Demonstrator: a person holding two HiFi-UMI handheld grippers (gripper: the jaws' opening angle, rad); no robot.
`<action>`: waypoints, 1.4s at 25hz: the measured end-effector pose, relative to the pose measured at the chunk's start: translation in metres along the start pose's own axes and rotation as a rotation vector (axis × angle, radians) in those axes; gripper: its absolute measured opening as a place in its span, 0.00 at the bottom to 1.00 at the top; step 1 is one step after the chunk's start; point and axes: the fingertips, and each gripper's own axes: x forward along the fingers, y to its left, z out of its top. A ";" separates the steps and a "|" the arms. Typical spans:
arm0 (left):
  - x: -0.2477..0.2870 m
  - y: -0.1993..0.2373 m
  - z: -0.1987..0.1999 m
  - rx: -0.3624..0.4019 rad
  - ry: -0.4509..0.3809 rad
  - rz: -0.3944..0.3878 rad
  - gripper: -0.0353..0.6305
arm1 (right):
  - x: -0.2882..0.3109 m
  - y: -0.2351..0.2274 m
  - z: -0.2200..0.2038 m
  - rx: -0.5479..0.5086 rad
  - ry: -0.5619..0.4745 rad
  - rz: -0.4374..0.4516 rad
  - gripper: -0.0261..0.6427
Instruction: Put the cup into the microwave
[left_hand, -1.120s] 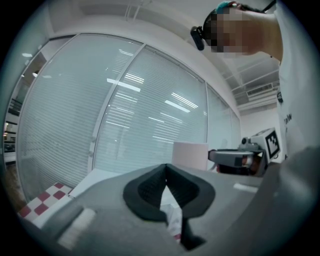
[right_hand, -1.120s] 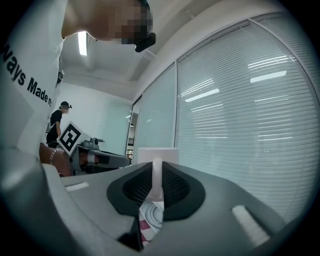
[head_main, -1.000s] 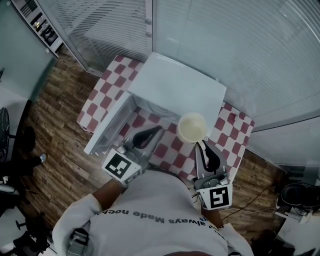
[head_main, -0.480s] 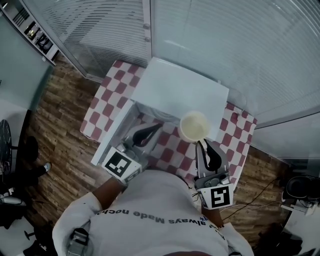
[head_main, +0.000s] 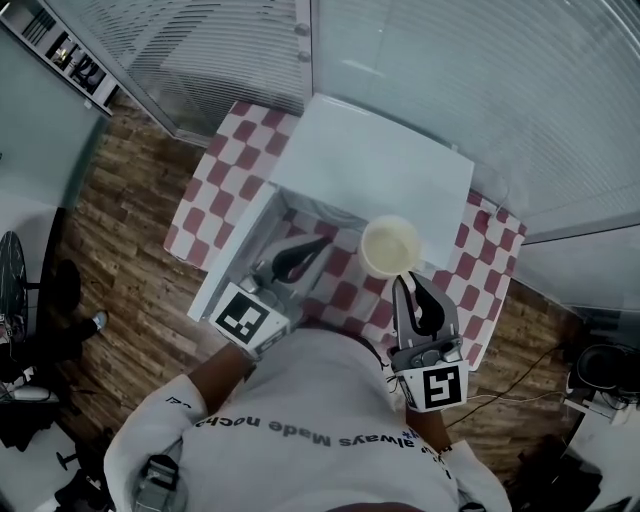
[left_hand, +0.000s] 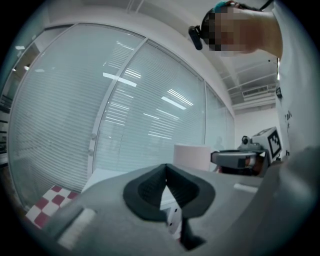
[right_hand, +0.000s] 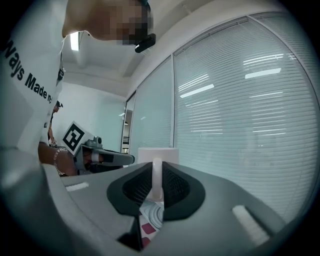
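A cream cup (head_main: 390, 245) hangs in the air just in front of the white microwave (head_main: 385, 165), over the checked cloth. My right gripper (head_main: 404, 284) is shut on the cup's handle (right_hand: 156, 176), and the cup's body (right_hand: 158, 155) shows beyond the jaws. The microwave door (head_main: 232, 258) stands swung open on the left. In front of the open cavity, beside the door, my left gripper (head_main: 316, 245) is shut with nothing in it. In the left gripper view the jaws meet at the tips (left_hand: 166, 168), and the cup (left_hand: 192, 156) shows to their right.
The microwave sits on a small table with a red-and-white checked cloth (head_main: 222, 170). Glass walls with blinds (head_main: 480, 80) stand close behind it. Wooden floor (head_main: 120, 230) lies to the left, and cables and gear (head_main: 600, 370) at the right.
The head view has shifted a little. The cup and right gripper have crept slightly nearer the microwave's front. The left gripper keeps its place by the open door.
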 end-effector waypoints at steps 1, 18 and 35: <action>-0.001 0.002 -0.003 -0.003 0.004 0.002 0.06 | 0.001 0.002 -0.004 0.004 0.004 0.002 0.10; -0.009 0.004 -0.067 -0.031 0.031 -0.006 0.06 | 0.001 0.024 -0.070 0.041 0.054 -0.012 0.10; -0.005 0.025 -0.144 -0.051 0.110 0.008 0.06 | 0.025 0.030 -0.154 0.060 0.105 -0.035 0.10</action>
